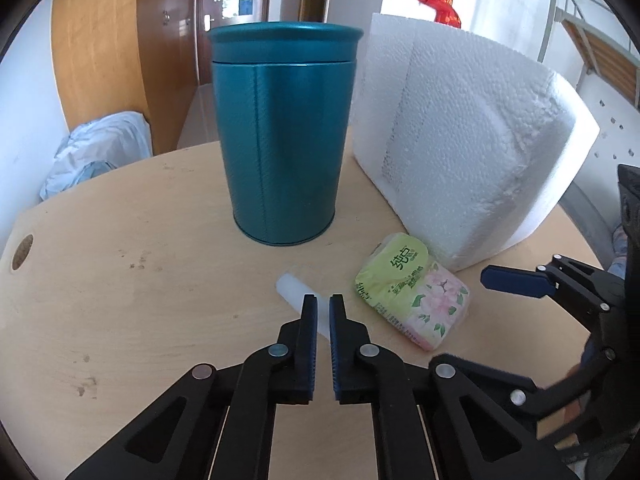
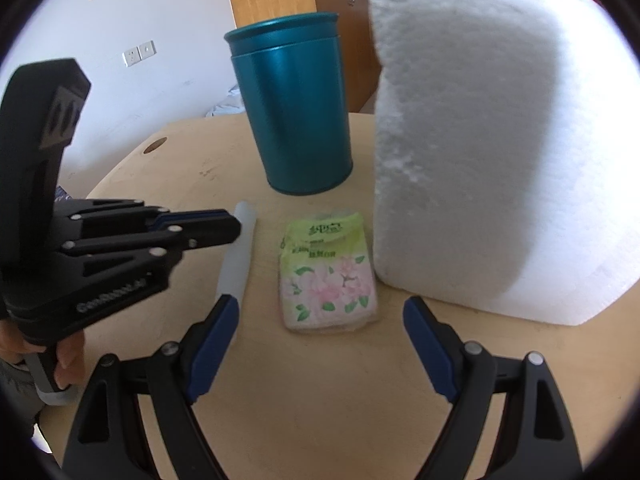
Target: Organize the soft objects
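While the left tongs [image 1: 323, 308] pinch the white tube [image 1: 294, 290], the right tongs [image 2: 320, 312] gape empty.

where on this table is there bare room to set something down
Bare wood lies left of the teal canister, out to the table edge with its round hole, and in front of the tissue pack between the open right tongs. Crowded: canister, foam block, pack and white tube cluster together.
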Demonstrator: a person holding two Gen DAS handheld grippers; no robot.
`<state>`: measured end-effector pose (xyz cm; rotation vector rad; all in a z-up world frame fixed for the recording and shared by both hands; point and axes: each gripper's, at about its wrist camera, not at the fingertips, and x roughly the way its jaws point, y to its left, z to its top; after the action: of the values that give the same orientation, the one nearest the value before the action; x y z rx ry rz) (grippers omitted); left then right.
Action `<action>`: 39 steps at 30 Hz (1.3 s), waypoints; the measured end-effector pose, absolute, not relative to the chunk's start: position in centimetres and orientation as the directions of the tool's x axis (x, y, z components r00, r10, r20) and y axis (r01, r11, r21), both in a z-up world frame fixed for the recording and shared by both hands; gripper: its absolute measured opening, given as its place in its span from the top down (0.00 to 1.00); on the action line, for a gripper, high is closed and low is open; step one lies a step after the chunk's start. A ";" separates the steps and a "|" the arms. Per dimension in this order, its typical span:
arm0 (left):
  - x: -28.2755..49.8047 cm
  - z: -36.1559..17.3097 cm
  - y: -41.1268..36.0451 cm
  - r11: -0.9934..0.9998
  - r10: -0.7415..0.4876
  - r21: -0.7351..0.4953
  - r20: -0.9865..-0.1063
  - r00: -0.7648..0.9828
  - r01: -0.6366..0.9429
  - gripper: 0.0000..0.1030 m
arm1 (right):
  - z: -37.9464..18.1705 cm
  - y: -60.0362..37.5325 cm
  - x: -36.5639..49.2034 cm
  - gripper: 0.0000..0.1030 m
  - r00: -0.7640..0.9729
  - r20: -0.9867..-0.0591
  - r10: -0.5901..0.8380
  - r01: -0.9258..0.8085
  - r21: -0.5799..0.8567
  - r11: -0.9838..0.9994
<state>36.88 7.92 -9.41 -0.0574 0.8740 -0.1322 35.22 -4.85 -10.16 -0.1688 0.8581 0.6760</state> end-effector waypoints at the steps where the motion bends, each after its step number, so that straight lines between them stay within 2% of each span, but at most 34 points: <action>1: 36.8 -9.3 8.2 0.991 -0.137 -0.102 -0.758 0.638 0.092 0.95 | -10.2 -4.6 35.2 0.15 0.462 -0.747 0.477 -0.614 0.119 0.780; 8: 36.0 -9.7 10.2 0.991 -0.131 -0.106 -0.774 0.620 0.077 0.96 | -10.4 -3.4 35.2 0.15 0.464 -0.761 0.454 -0.631 0.077 0.772; 17: 35.4 -10.1 11.1 0.979 -0.204 -0.171 -0.764 0.612 0.113 0.96 | -11.0 -2.3 35.7 0.16 0.471 -0.774 0.423 -0.624 0.046 0.780; 24: 35.1 -9.7 10.6 0.972 -0.236 -0.193 -0.743 0.627 0.137 0.95 | -11.0 -2.6 36.0 0.40 0.478 -0.778 0.408 -0.602 0.048 0.797; 28: 35.0 -10.3 10.0 0.977 -0.214 -0.166 -0.755 0.620 0.135 0.91 | -10.9 -2.5 35.2 0.44 0.473 -0.782 0.406 -0.621 0.032 0.783; 33: 35.0 -10.1 9.8 0.981 -0.193 -0.159 -0.745 0.639 0.112 0.51 | -10.9 -2.8 34.9 0.47 0.465 -0.784 0.411 -0.614 0.049 0.788; 34: 34.9 -9.9 9.8 0.980 -0.197 -0.169 -0.733 0.651 0.107 0.47 | -10.8 -3.0 34.8 0.47 0.463 -0.784 0.413 -0.613 0.054 0.788; 36: 34.9 -9.4 9.9 0.980 -0.194 -0.177 -0.723 0.663 0.093 0.34 | -10.7 -3.6 34.7 0.47 0.455 -0.778 0.433 -0.612 0.080 0.787; 39: 34.9 -9.5 9.6 0.982 -0.174 -0.176 -0.732 0.659 0.064 0.32 | -10.5 -4.0 34.4 0.47 0.454 -0.772 0.445 -0.609 0.096 0.787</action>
<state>34.85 9.62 -9.47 -0.1393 0.8409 -0.1350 34.37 -4.03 -10.46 -0.2058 0.8855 0.6564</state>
